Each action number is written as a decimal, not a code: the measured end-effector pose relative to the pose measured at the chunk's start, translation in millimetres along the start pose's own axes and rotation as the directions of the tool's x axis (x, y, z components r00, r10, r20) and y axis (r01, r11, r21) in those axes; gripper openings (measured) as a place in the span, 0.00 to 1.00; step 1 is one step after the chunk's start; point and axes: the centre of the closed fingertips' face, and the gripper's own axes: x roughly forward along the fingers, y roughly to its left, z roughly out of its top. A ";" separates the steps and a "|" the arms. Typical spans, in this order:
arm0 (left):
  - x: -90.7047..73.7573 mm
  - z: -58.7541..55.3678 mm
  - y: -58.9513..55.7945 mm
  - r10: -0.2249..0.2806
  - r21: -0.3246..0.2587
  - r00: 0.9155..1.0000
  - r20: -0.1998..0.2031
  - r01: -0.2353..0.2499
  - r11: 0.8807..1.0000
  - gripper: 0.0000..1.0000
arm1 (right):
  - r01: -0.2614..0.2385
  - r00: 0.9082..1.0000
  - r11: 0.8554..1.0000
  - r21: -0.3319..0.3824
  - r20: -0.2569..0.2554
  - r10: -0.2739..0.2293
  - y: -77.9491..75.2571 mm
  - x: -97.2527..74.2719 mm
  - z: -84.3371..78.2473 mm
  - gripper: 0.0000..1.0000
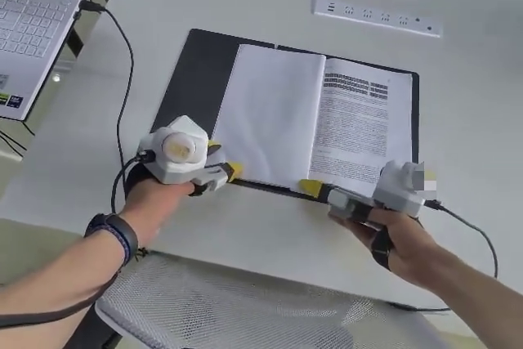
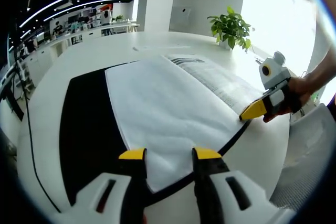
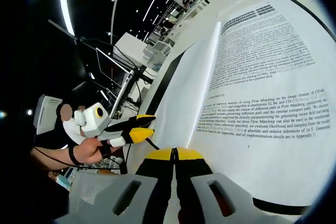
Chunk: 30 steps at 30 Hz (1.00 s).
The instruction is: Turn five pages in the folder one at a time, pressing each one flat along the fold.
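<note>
Head view: I'm judging this as a pause between turns. The folder [image 1: 184, 79] is lying open mid-table, with a blank page [image 1: 270, 112] at nine o'clock of the fold and a printed page [image 1: 364, 128] at three. The right gripper [image 1: 310, 188], jaws pressed together, is sitting at the printed page's six o'clock edge. The left gripper [image 1: 225, 172], jaws moderately parted, is hovering at the blank page's bottom edge. Next I'm needing to lift one sheet only.

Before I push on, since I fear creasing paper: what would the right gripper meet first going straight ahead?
Likely the bottom edge of the blank page beside the fold; the right gripper, fingers shut, sits just short of it, though depth is unclear.
</note>
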 end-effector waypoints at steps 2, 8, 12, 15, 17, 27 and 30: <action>0.0 0.1 -0.2 0.001 0.002 1.000 0.004 -0.001 1.000 0.33 | 0.006 1.000 1.000 0.001 -0.001 -0.006 -3.5 -1.4 -1.1 0.00; 0.2 -0.7 -2.7 -0.006 0.016 1.000 -0.008 0.006 1.000 0.36 | 0.025 1.000 1.000 0.013 -0.002 -0.025 -11.2 -2.5 -1.5 0.00; -0.6 -0.2 -3.6 -0.021 -0.003 1.000 -0.005 0.021 1.000 0.38 | 0.039 0.999 0.999 0.014 -0.004 -0.039 -15.7 -2.1 -2.2 0.00; -1.2 0.1 -5.3 -0.036 -0.006 0.999 -0.010 0.036 0.999 0.39 | 0.048 0.999 0.999 0.012 -0.006 -0.048 -16.4 -2.0 -3.6 0.00; -0.2 -0.6 -5.4 -0.042 0.000 0.999 -0.018 0.042 0.999 0.40 | 0.051 0.999 0.999 0.009 -0.005 -0.051 -14.9 -3.1 -4.8 0.00; -5.9 9.7 -17.1 -0.065 -0.019 0.997 -0.035 0.064 0.998 0.50 | 0.083 0.996 0.994 -0.072 0.031 -0.081 -9.8 -27.1 7.7 0.09; -10.9 20.4 -21.5 -0.067 -0.002 0.998 -0.016 0.067 0.998 0.53 | 0.121 0.992 0.983 -0.138 0.051 -0.115 -13.0 -42.1 19.4 0.15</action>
